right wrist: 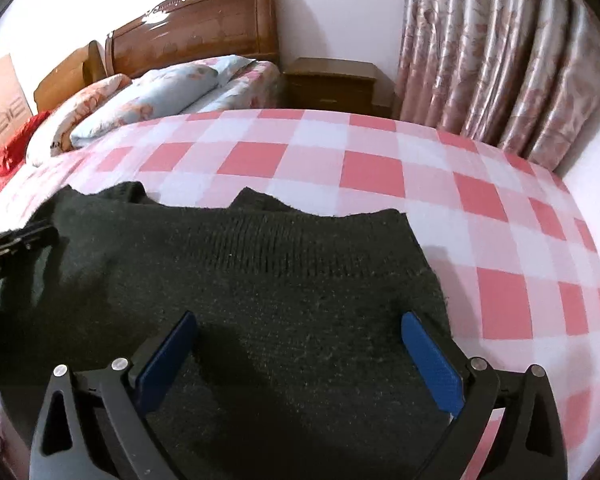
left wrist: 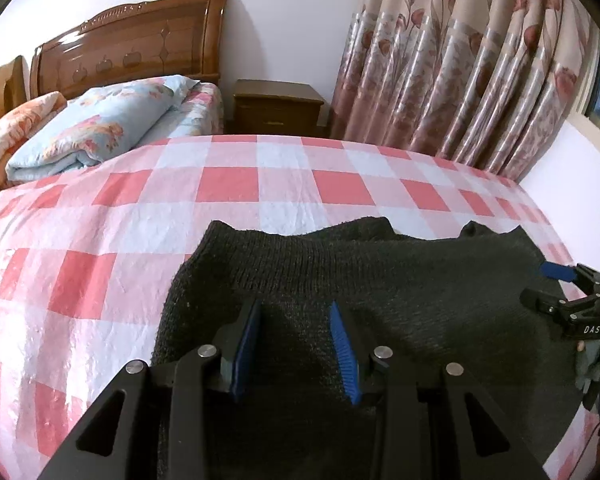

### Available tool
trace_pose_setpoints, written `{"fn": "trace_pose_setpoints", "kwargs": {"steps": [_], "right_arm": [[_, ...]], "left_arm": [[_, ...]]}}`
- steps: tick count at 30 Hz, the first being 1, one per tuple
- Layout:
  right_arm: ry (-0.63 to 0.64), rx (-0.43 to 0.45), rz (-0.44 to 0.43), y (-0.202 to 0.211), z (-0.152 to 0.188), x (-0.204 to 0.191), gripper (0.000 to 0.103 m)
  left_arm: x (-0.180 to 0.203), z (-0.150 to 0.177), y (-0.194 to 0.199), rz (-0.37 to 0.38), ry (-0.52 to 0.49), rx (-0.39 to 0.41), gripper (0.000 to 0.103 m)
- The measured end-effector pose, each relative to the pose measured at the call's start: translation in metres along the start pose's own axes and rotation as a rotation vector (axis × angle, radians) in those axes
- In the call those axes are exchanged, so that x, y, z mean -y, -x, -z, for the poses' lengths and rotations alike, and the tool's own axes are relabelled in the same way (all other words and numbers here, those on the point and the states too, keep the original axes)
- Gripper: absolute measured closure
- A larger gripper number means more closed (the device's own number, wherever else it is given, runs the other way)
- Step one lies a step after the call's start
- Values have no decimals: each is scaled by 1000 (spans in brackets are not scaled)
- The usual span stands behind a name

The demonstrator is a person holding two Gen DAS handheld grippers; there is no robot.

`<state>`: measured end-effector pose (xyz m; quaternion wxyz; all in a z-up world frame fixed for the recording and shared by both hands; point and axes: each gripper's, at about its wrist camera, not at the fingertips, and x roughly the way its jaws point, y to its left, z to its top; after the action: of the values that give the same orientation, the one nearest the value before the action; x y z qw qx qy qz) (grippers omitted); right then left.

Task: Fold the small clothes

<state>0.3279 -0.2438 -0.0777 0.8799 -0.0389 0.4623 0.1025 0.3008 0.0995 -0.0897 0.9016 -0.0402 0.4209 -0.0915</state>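
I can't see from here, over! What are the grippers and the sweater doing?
Left gripper and right gripper open, over sweater. Sweater lying on checked cloth, nothing gripped. Nothing in the way.

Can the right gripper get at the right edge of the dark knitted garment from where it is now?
Probably yes. The right gripper stands open over the dark knitted garment, whose right edge lies bare on the checked cloth beside its right finger; nothing covers it.

I see a pink checked bedspread (left wrist: 228, 184), a wooden headboard (left wrist: 128, 44), folded floral quilts (left wrist: 100, 124) (pale blue and orange), a nightstand (left wrist: 278, 108), flowered curtains (left wrist: 460, 60)
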Motion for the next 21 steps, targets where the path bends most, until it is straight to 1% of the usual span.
{"fn": "trace_pose_setpoints", "kwargs": {"steps": [2,5,8,9,10,11,12,14,15,16,19,20,21], "right_arm": [[22,-2,16,-1,-1,-4,0],[3,10,-21,1,-1,0,0],[-29,32,-53,5,1,6,0],[-37,39,-37,10,2,5,0],[-42,53,0,20,5,-1,0],[-39,74,8,31,8,-9,0],[-25,115,-24,48,13,-22,0],[33,152,-94,68,23,-47,0],[96,153,-122,73,31,-64,0],[148,148,-131,75,37,-77,0],[307,90,-116,63,62,-113,0],[340,70,-96,56,69,-119,0],[330,84,-98,53,75,-117,0]], "left_arm": [[-3,0,2,13,14,3,66],[-8,0,3,40,38,5,66],[-8,-1,3,39,39,2,66],[-6,-1,6,12,40,1,66],[-3,1,11,-32,40,5,67],[4,4,24,-83,38,25,70],[10,8,36,-66,33,50,70],[24,15,54,0,-7,72,67],[37,22,60,-7,-56,72,67],[46,28,61,-23,-93,63,67],[65,57,46,-36,-194,-31,66],[65,64,45,-45,-203,-1,64],[62,72,49,-51,-198,45,61]]}}
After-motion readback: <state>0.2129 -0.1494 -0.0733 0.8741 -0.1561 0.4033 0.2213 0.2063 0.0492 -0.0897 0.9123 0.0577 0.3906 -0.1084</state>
